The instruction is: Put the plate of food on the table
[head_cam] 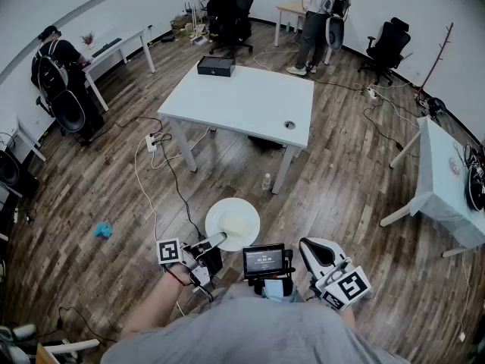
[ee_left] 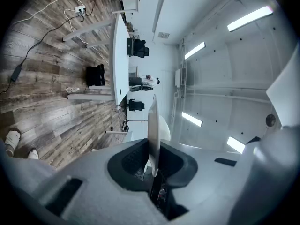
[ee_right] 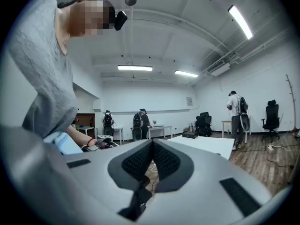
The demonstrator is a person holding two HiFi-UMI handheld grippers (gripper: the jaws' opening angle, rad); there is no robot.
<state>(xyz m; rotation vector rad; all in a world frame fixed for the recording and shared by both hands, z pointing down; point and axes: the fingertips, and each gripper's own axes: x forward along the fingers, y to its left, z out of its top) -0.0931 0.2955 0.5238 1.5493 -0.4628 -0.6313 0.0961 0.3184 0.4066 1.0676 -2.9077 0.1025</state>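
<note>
A white plate with pale food on it is held level over the wooden floor, in front of my body. My left gripper is shut on the plate's near left rim. In the left gripper view the plate shows edge-on, pinched between the dark pads of my left gripper. The white table stands a few steps ahead. My right gripper hangs to the right of the plate, clear of it. In its own view the right gripper is shut with nothing between its pads.
A black box lies on the table's far left corner, and a small round fitting sits near its front right edge. A bottle, a power strip with cables and a blue scrap lie on the floor. People stand at desks further off.
</note>
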